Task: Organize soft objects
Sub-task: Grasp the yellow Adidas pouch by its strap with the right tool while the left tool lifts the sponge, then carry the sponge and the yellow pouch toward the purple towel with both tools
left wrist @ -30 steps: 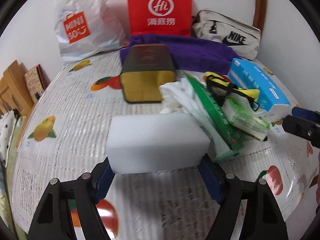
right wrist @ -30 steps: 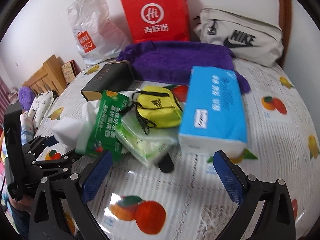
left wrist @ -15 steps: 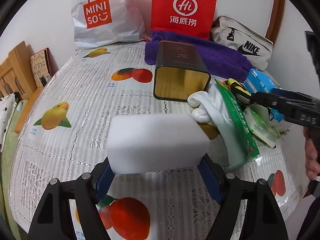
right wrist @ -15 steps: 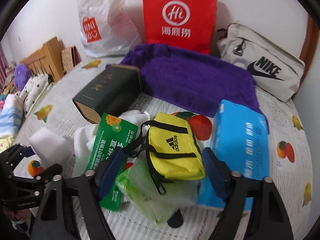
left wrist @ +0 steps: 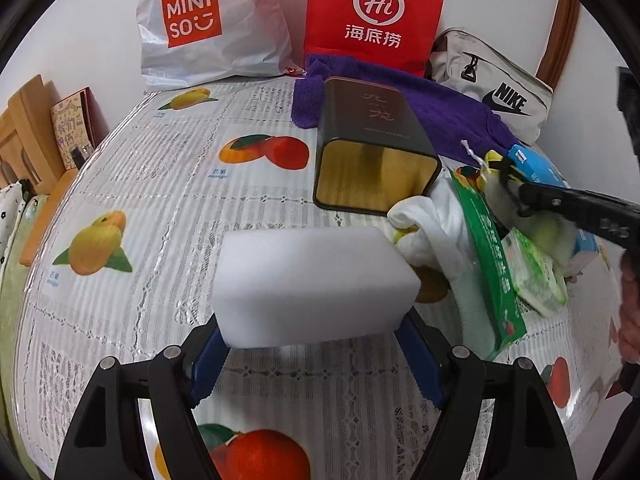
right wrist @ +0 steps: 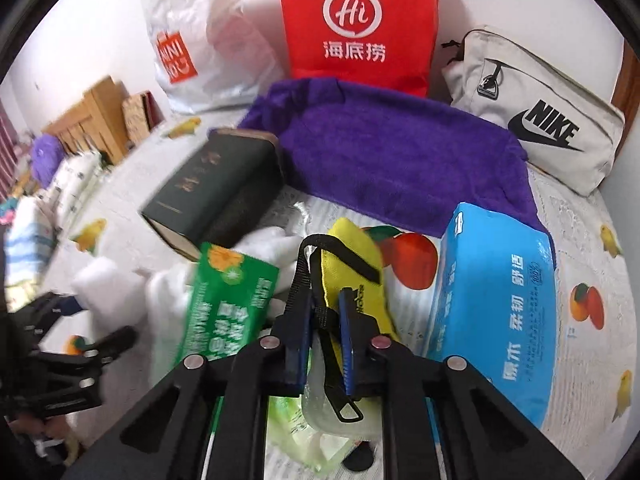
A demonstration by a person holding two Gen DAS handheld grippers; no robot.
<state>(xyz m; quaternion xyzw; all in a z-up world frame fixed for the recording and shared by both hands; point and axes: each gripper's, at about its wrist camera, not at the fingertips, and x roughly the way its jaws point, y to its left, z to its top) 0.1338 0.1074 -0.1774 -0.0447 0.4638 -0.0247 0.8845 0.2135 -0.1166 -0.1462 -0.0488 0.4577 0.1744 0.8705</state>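
Observation:
My left gripper (left wrist: 316,344) is shut on a white sponge block (left wrist: 312,276) and holds it over the fruit-print tablecloth (left wrist: 160,184). My right gripper (right wrist: 324,316) is shut on the black strap of a yellow Adidas pouch (right wrist: 356,252) in the pile at the table's right. Around the pouch lie a green packet (right wrist: 228,304), a white cloth (right wrist: 168,292), a pale green wipes pack (right wrist: 296,428) and a blue tissue pack (right wrist: 496,304). The right gripper's arm shows in the left wrist view (left wrist: 576,208).
A dark green tin (left wrist: 368,140) lies on its side mid-table. A purple towel (right wrist: 392,152), a red Hi bag (left wrist: 372,12), a white Miniso bag (left wrist: 204,20) and a grey Nike bag (right wrist: 536,116) line the back wall. Wooden furniture (left wrist: 24,128) stands at the left.
My right gripper has moved in over the pile and closed on the yellow pouch's strap. My left gripper has shifted left with the sponge still in it.

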